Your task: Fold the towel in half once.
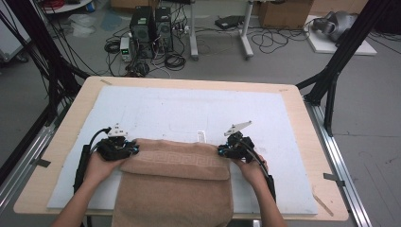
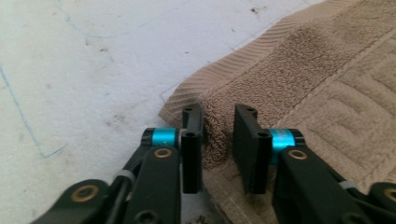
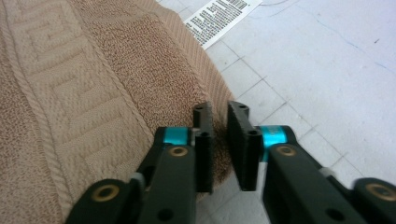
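- Left gripper [image 1: 134, 149]: sits at the left far corner of the tan towel [image 1: 177, 182]. In the left gripper view its jaws stand narrow, with a ridge of the towel's edge [image 2: 215, 135] gathered between them. Whether the pads fully press the pile cannot be told for certain; it reads as a pinch.
- Tan towel: lies on the white mat [image 1: 189, 113] at the near side of the table [image 1: 293, 94], with its near end hanging over the table edge. A folded band with a key-pattern border runs across its far end.
- Right gripper [image 1: 221, 151]: sits at the right far corner. In the right gripper view its jaws are nearly together on the towel's hem [image 3: 219, 140]. A printed label [image 3: 223, 15] lies just beyond.
- Judgement: one fold appears made; both corners look gripped, and the next fold or pull remains.
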`<action>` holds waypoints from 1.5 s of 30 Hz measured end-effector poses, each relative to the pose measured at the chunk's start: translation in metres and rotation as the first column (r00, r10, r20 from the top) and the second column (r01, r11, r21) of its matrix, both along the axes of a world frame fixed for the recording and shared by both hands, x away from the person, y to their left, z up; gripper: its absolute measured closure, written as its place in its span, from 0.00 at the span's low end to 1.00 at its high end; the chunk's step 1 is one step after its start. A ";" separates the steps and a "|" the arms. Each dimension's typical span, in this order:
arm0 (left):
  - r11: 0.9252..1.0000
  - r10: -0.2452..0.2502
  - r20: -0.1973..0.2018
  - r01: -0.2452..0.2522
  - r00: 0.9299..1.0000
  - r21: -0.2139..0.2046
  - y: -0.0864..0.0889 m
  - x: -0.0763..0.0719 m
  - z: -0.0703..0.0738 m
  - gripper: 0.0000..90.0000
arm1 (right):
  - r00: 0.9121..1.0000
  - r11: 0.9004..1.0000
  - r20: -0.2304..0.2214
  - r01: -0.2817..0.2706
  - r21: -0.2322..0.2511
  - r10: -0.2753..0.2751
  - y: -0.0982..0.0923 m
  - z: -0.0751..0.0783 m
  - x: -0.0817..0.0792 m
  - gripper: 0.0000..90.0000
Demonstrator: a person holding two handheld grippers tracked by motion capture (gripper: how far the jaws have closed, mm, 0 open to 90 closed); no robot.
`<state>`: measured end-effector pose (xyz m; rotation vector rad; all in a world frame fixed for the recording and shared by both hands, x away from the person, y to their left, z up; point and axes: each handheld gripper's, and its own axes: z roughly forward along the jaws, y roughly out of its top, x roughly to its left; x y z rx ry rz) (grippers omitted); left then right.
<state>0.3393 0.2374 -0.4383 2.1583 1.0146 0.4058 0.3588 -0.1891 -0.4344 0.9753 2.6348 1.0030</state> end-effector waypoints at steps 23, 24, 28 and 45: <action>0.994 -0.006 0.062 0.012 0.998 -0.110 0.013 -0.019 0.023 0.94 | 0.998 0.995 0.002 -0.057 0.080 0.057 -0.009 0.023 -0.009 0.98; 0.993 -0.007 0.071 0.015 0.997 -0.115 0.013 -0.021 0.025 0.94 | 0.998 0.995 0.007 -0.061 0.082 0.061 -0.010 0.027 -0.011 0.98; 0.991 -0.018 0.101 0.032 0.995 -0.133 0.015 -0.033 0.034 0.94 | 0.996 0.991 0.041 -0.088 0.104 0.085 -0.011 0.041 -0.021 0.98; 0.980 -0.139 0.156 0.158 0.978 -0.119 0.030 -0.150 0.039 0.94 | 0.951 0.947 0.068 -0.307 0.090 0.302 -0.010 0.062 -0.122 0.98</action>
